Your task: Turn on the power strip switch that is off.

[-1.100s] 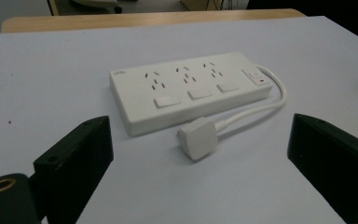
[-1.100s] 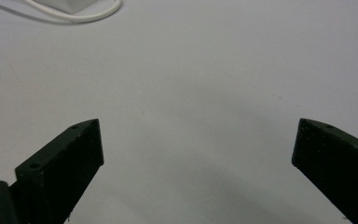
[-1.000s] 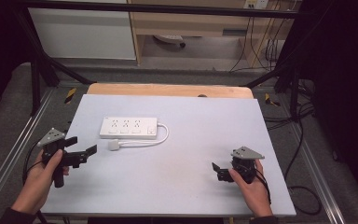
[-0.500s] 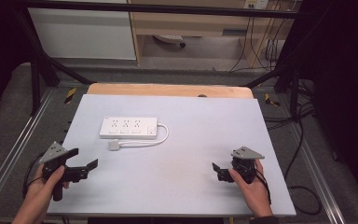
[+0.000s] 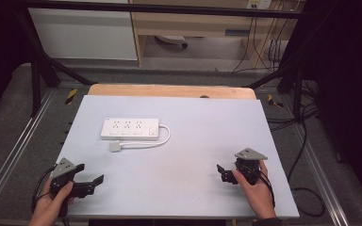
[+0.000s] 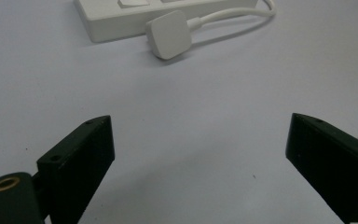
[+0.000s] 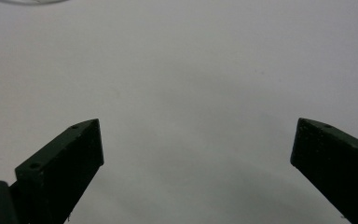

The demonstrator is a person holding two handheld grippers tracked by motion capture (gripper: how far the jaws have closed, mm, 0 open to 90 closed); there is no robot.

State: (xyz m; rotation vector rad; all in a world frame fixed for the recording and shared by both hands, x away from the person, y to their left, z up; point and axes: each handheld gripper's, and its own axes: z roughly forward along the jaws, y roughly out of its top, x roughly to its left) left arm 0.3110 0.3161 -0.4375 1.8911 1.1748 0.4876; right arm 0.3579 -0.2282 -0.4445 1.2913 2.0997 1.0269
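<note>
Item: white power strip [image 5: 130, 128], upper left of the desk [image 5: 202, 141], lying flat; its cord loops back to a white plug [image 6: 168, 33] beside it.
Left gripper [image 5: 90, 181], lower left: jaws released, empty.
Right gripper [image 5: 222, 172], lower right: jaws released, empty.
Likely handling: approach plug squarely, jaws straddling its flat sides.

The power strip [image 5: 130, 128] lies on the table [image 5: 193, 122], its plug [image 5: 116, 146] just before it.
</note>
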